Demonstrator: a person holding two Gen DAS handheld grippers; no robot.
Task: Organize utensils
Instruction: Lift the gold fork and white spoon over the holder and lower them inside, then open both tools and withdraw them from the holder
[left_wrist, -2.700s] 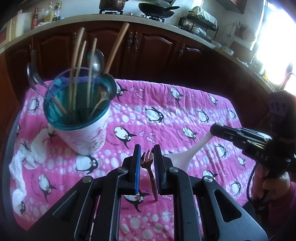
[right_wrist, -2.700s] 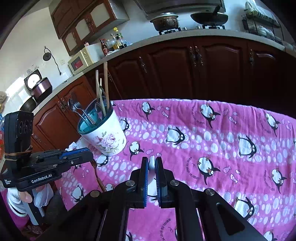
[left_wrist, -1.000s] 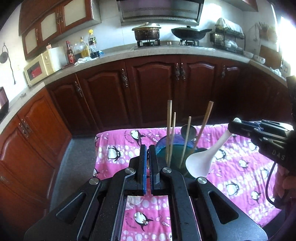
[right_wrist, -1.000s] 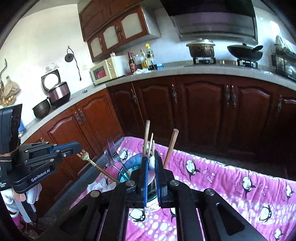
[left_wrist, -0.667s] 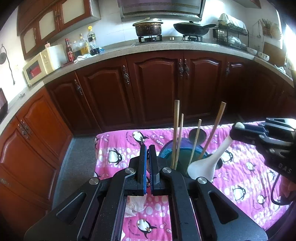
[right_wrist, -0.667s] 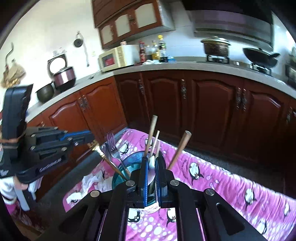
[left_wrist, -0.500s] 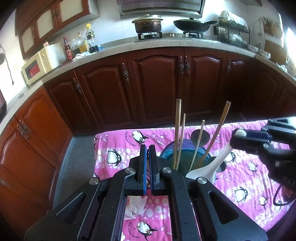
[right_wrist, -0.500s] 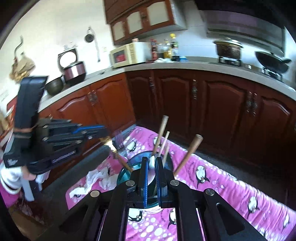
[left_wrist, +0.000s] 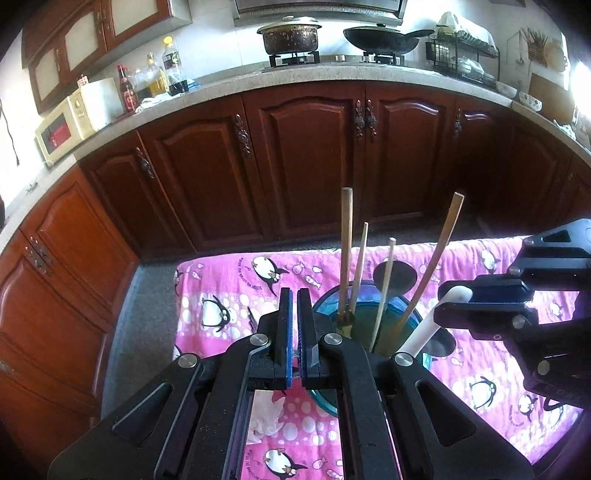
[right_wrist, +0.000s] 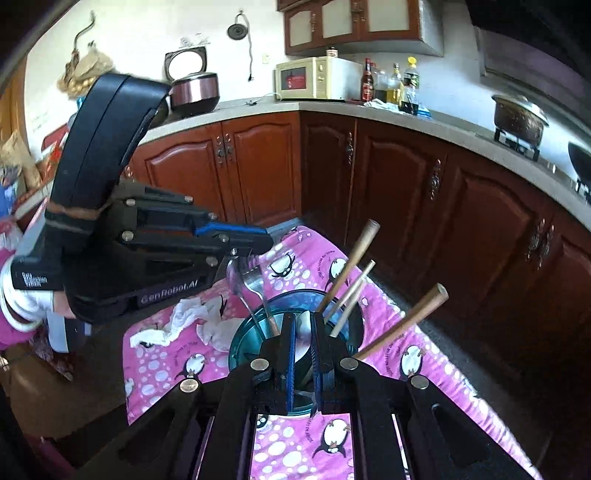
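Observation:
A teal-rimmed utensil cup (left_wrist: 404, 302) (right_wrist: 238, 341) stands on the pink penguin cloth (left_wrist: 229, 280). It holds several wooden sticks (left_wrist: 346, 251) (right_wrist: 351, 266), a dark ladle (left_wrist: 394, 273) and metal forks (right_wrist: 243, 271). My right gripper (right_wrist: 303, 317) (left_wrist: 454, 306) is shut on the handle end of a white spoon (left_wrist: 417, 341) (right_wrist: 303, 334), directly over the cup, and the spoon's bowl reaches down inside the rim. My left gripper (left_wrist: 294, 295) (right_wrist: 264, 240) is shut just left of the cup. It holds a small brown fork, whose handle (right_wrist: 272, 325) slants down into the cup.
A crumpled white tissue (right_wrist: 192, 321) (left_wrist: 266, 417) lies on the cloth left of the cup. The table's left edge drops to a grey floor (left_wrist: 147, 295). Dark wood cabinets (left_wrist: 303, 166) and a counter with a microwave (right_wrist: 314, 79) run behind.
Both grippers carried their utensils up from the cloth to the cup and have sunk toward it. The spoon's bowl and the fork's handle now reach inside the rim. The right gripper has rolled.

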